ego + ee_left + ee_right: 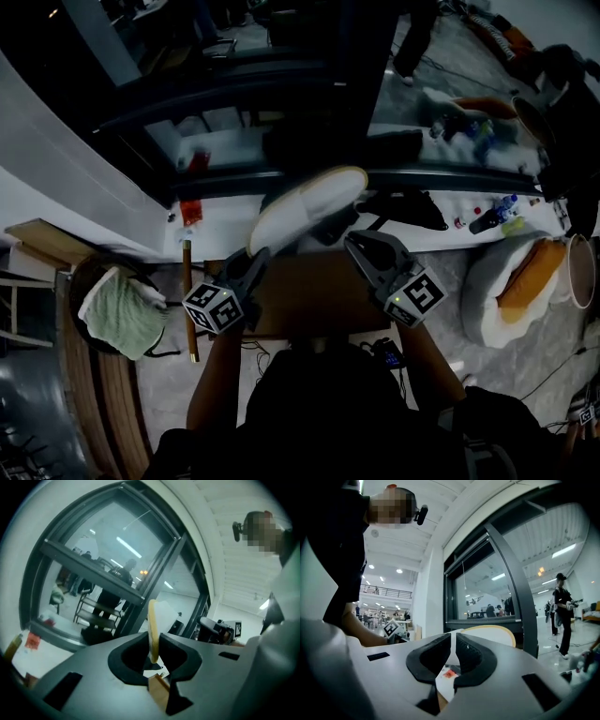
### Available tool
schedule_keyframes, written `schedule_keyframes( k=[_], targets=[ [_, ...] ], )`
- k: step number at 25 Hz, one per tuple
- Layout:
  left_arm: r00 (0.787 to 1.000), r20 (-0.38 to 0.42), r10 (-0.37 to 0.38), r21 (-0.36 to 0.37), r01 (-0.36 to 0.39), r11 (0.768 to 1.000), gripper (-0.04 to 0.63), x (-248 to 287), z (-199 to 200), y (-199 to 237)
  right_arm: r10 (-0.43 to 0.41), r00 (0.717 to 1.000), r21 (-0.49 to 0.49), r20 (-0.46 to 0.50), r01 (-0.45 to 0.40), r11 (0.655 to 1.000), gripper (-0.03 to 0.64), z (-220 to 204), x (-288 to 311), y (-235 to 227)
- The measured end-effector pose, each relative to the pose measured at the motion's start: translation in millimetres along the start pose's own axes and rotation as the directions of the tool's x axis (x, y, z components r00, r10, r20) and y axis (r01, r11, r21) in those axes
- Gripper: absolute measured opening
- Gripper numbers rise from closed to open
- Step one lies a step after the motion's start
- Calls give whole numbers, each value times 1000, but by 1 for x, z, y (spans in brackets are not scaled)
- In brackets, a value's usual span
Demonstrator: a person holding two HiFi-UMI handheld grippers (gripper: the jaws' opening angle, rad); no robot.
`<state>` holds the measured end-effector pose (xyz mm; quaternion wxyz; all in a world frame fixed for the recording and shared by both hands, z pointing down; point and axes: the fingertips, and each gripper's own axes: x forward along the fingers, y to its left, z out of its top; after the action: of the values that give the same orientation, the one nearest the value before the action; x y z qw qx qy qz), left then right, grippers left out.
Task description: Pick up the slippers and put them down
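Note:
A white slipper [305, 206] with a pale yellow rim hangs in the air, tilted, in front of a dark window frame. My left gripper [258, 255] is shut on its lower end. In the left gripper view the slipper [152, 625] stands edge-on between the jaws of the left gripper [153, 656]. My right gripper [352, 239] is just right of the slipper, below its upper end, with its jaws drawn together. In the right gripper view only a thin slit shows between the jaws of the right gripper [453, 653], and the slipper [492, 634] lies beyond them. A second slipper is not clearly seen.
A brown board [309, 305] lies under both grippers. A basket with a green cloth [117, 314] is at the left, with a wooden stick [189, 300] beside it. A black object [408, 208] and bottles [497, 216] lie at the right, by a white and orange cushion [511, 291].

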<state>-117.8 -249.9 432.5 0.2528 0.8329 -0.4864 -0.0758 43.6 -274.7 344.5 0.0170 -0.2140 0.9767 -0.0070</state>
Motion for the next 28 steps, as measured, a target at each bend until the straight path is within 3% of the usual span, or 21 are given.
schedule_keyframes(
  k=[4,11,15,20,28],
  targets=[
    [997,-55,58,-199,-68,978,66,-16,-68,26,8,997,48,-75,-5,999,43,-33,-2,0],
    [976,-173,136,-369,-192,909,66,-44,-186,45,53,987,90,-153,-40,995,43,-79,9,5],
    [960,-231,160,-431,-248,868,66,-56,-235,49,74,980,108,-183,-55,993,43,-99,9,6],
    [951,-251,183,-517,-292,805,66,-63,-268,61,89,972,144,-219,-58,988,43,-130,11,4],
    [932,-293,215,-566,-350,746,66,-76,-298,83,119,961,219,-248,-65,974,43,-176,14,17]
  ],
)
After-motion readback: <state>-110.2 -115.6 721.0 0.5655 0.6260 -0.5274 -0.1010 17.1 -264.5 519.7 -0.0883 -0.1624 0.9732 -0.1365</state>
